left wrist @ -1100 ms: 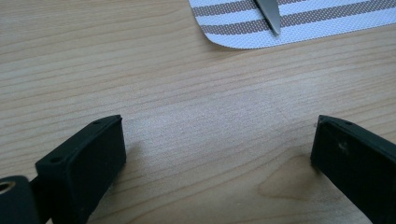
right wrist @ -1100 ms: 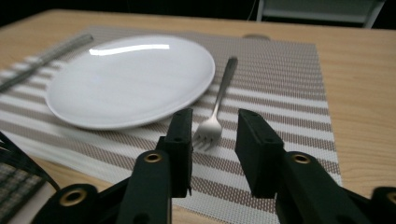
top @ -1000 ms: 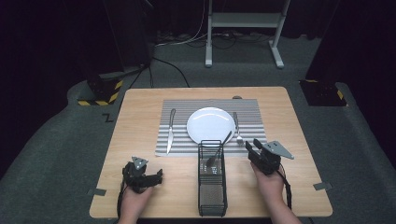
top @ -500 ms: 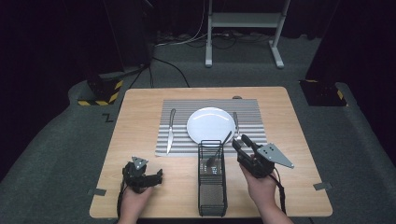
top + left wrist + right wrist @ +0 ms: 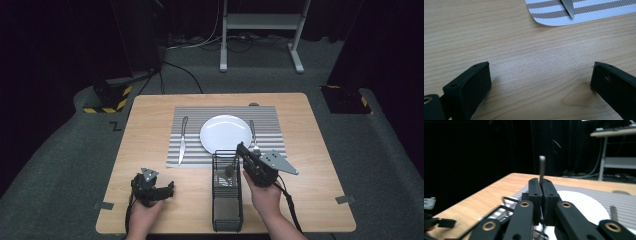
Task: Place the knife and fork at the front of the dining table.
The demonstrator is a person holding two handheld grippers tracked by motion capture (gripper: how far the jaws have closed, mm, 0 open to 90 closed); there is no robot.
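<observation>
A black "Z" (image 5: 116, 126) is marked on the grey floor just beyond the light wooden surface (image 5: 150, 145), far ahead of the left gripper (image 5: 170, 189).

The right gripper (image 5: 239, 148) is clenched on a thin metal utensil handle (image 5: 542, 168), its jaws having just closed onto it. In the right gripper view the handle stands up above the pads; in the high view the utensil's lower end (image 5: 230, 171) hangs below the gripper inside the black wire caddy (image 5: 227, 212).

The left gripper view shows its released jaws spread over bare wood, with the silver knife's tip (image 5: 567, 7) on the grey striped placemat (image 5: 584, 12) ahead. The high view adds the round white plate (image 5: 226, 134) and metal fork (image 5: 254, 137) ahead of the right gripper.
</observation>
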